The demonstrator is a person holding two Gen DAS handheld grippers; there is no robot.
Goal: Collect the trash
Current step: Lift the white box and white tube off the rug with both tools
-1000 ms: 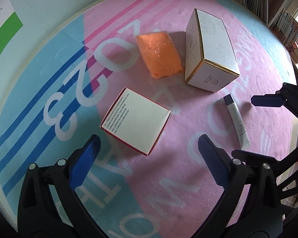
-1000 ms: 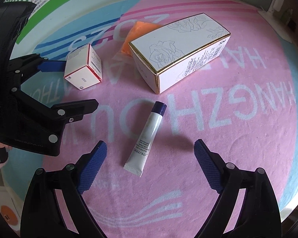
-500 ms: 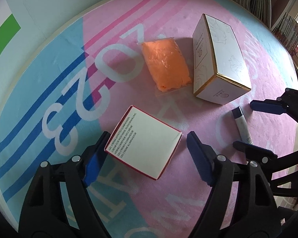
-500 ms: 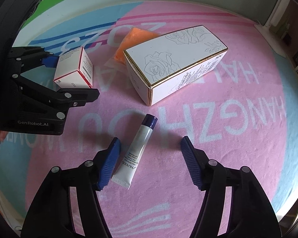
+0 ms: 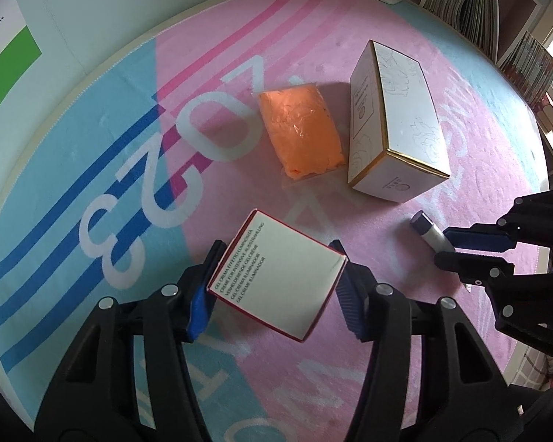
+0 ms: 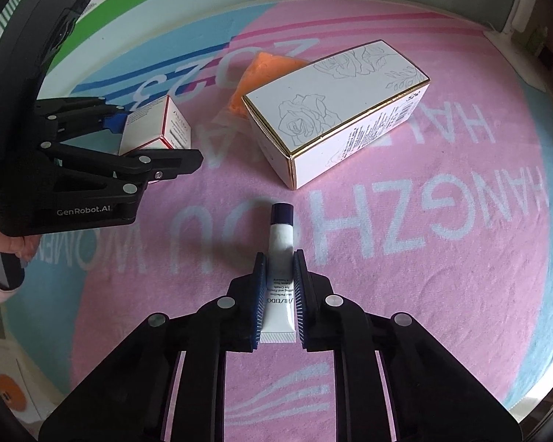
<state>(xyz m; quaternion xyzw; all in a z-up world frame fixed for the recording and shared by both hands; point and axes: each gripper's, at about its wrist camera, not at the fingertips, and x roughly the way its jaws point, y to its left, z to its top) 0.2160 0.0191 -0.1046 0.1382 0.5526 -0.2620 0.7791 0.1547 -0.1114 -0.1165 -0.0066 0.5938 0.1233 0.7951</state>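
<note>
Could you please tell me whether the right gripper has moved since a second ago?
Yes. The right gripper has advanced toward the long white box and closed on the tube.

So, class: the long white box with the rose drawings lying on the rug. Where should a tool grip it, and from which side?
Grip the long white box across its narrow width near mid-length, coming down from above. It lies flat on its long side, so the two long walls give parallel faces. The orange packet lies close beside one wall, so that finger has little room.

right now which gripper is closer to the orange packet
Left. The left gripper, clamped on the small red-edged box, sits just in front of the orange packet; the right gripper is farther off, holding the white tube.
</note>
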